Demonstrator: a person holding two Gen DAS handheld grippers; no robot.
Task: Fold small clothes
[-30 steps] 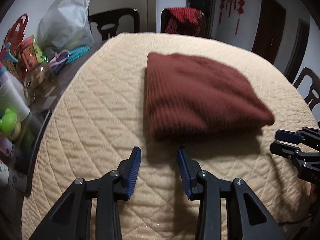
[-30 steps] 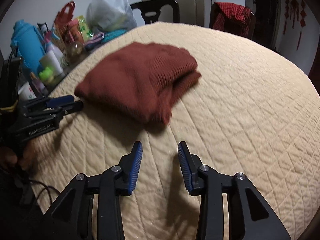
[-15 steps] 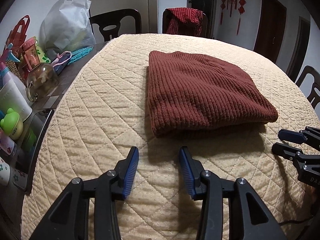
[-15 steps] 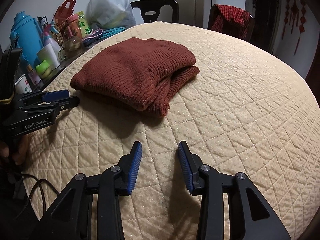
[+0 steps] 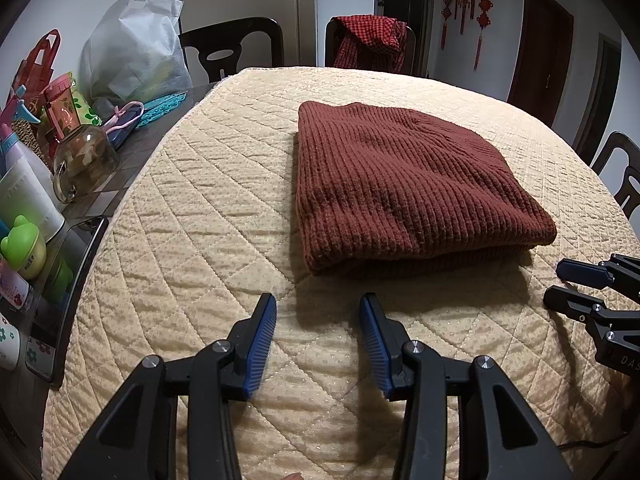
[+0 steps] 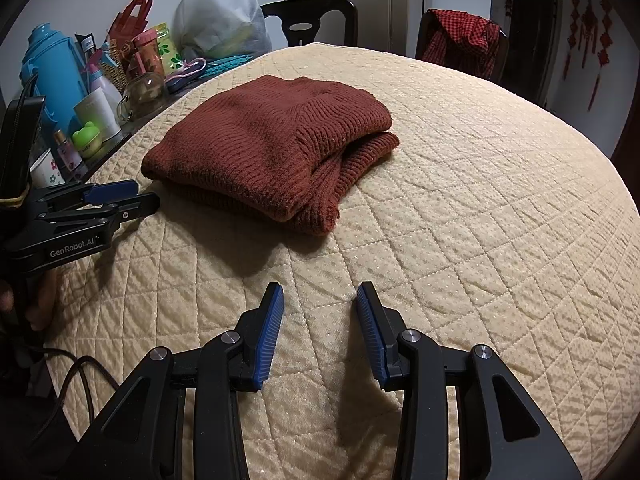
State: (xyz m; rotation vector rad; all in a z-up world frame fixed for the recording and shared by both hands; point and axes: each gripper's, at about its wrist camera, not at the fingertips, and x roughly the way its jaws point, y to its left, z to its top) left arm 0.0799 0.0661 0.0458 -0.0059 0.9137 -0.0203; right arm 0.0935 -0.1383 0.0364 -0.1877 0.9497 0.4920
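Folded sweater (image 5: pixel 404 188) sits on the quilted cover (image 5: pixel 208 264), out toward the middle. Left gripper (image 5: pixel 318 338) hangs over bare quilt just short of its near edge, right gripper (image 6: pixel 320 328) likewise near the other corner, both apart from it. Bottles and cups (image 6: pixel 80 104) crowd the table's left side; behind the table, two chairs, one draped with a cloth (image 5: pixel 372 42).

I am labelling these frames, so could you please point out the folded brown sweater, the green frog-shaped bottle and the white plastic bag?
folded brown sweater (image 5: pixel 400 184): left wrist view, middle of its top layer.
green frog-shaped bottle (image 6: pixel 86 138): right wrist view, its frog-shaped cap.
white plastic bag (image 6: pixel 220 16): right wrist view, middle of its bulging side.
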